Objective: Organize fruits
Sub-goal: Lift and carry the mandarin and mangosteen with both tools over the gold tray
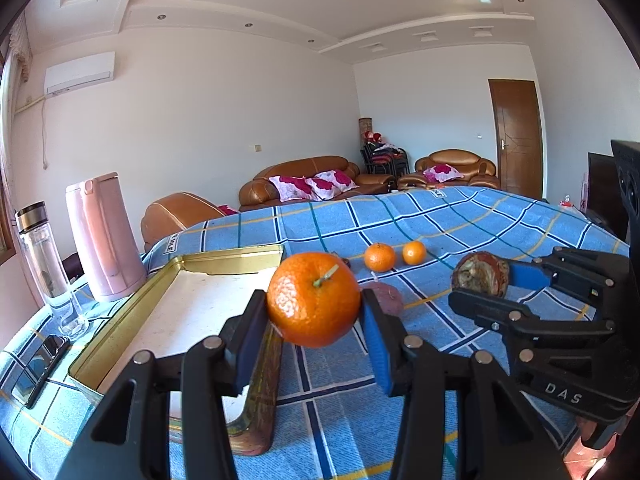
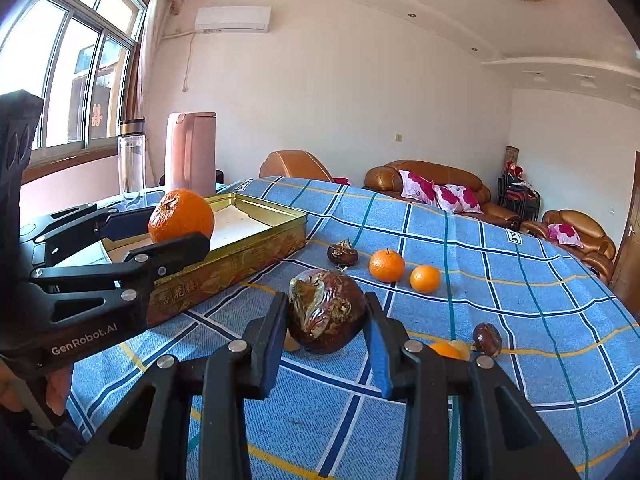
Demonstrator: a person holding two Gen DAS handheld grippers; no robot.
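Blue plaid tablecloth (image 2: 500, 280) covers the table. Gold rectangular metal tin (image 1: 224, 264) sits open at left. Left gripper (image 1: 314, 304) clamps a large orange mandarin (image 1: 314, 299) above the tin's near corner. Right gripper (image 2: 326, 320) clamps a dark brown, glossy round fruit (image 2: 326, 316) above the cloth. Two small oranges (image 2: 387, 265) lie beyond.

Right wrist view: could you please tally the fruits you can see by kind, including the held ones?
Oranges: 3, with one orange in the left gripper and two on the cloth.
Brown fruits: 3, with one brown fruit in the right gripper and two on the cloth.
Total: 6, not counting an orange scrap half hidden behind a finger.
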